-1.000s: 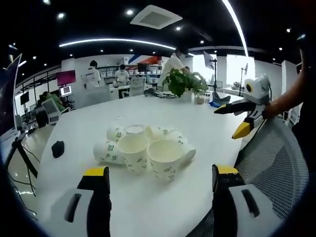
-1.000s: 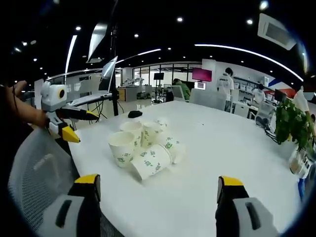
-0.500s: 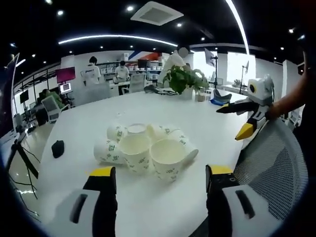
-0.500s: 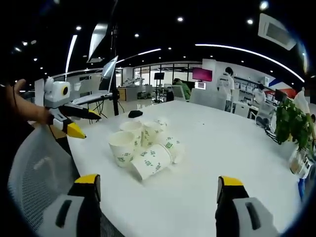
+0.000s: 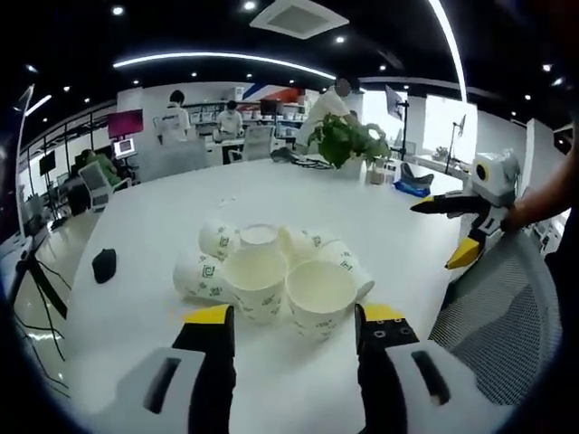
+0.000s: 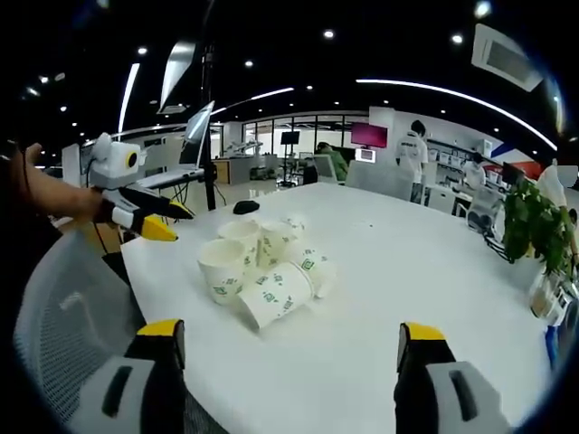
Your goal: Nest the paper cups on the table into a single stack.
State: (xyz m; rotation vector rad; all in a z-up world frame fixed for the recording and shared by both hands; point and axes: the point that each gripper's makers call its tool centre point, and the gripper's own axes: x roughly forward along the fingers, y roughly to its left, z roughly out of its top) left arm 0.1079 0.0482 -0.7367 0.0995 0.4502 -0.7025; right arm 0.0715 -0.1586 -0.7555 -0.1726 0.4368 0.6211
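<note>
With jaws apart, each hand-held gripper (image 5: 294, 327) (image 6: 282, 344) holds nothing

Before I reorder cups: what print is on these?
White paper cups with small green markings, clearest in the right gripper view.

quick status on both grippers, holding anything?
Left gripper: open, empty, near the white paper cups with green print.
Right gripper: open, empty.

Ahead of the left gripper (image 5: 291, 327), the rear paper cups (image 5: 271, 271) are partly hidden behind the two upright front ones, so their count cannot be told. The green print on them is too small to read. The small dark object (image 5: 104, 265) left of the cluster is too blurred to identify.
</note>
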